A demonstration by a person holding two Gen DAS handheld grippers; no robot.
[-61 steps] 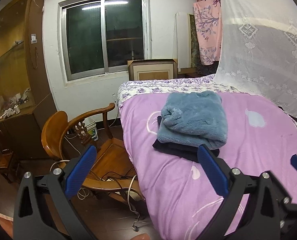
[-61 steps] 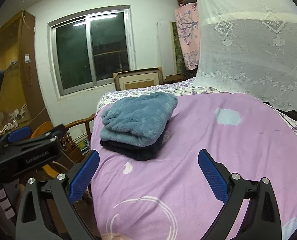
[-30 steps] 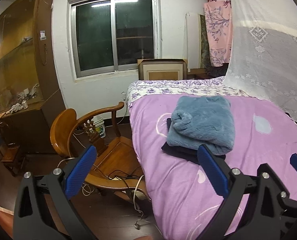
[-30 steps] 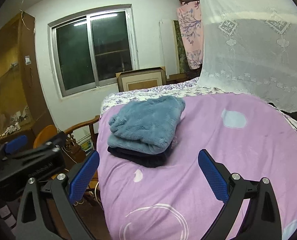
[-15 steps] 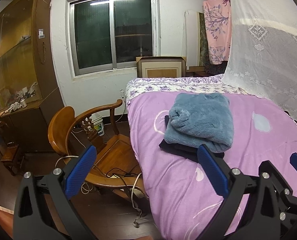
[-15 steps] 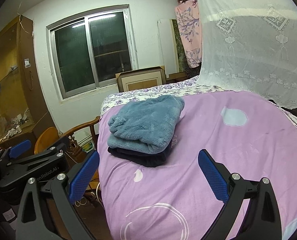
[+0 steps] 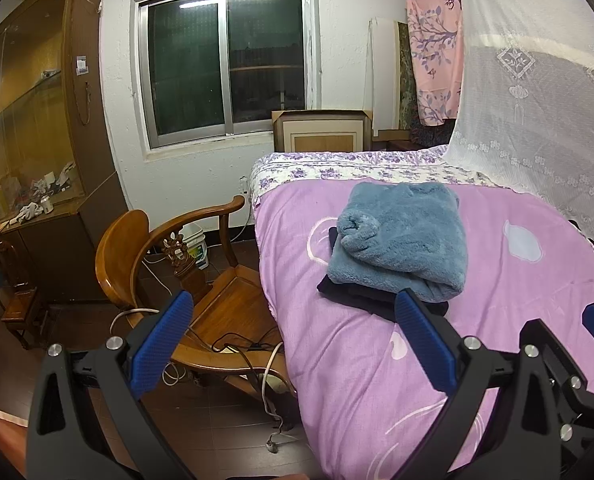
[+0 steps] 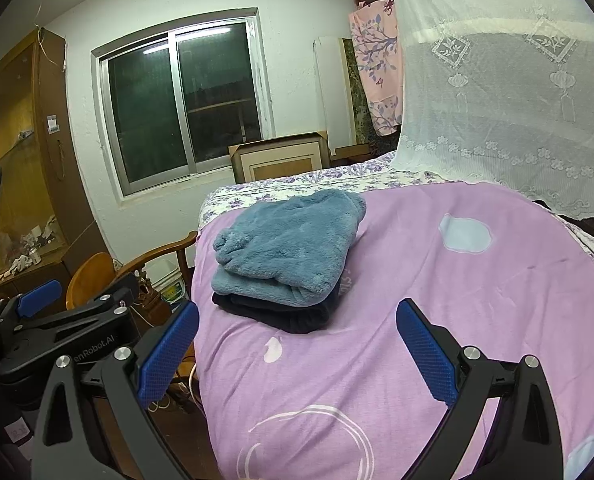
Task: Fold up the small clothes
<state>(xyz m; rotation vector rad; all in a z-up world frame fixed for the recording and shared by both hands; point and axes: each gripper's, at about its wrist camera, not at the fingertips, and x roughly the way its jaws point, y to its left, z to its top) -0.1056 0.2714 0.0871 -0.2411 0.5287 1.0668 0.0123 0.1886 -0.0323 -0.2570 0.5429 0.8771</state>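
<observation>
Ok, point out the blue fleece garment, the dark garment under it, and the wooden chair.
blue fleece garment (image 8: 285, 246), right wrist view, middle of its folded top face.
dark garment (image 8: 293, 316), right wrist view, near edge showing beneath the fleece.
wooden chair (image 7: 233, 300), left wrist view, bare seat panel.

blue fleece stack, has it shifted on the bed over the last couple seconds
No. The blue fleece sits on the dark garment by the same white blob print on the purple cover; only the cameras moved.
</observation>
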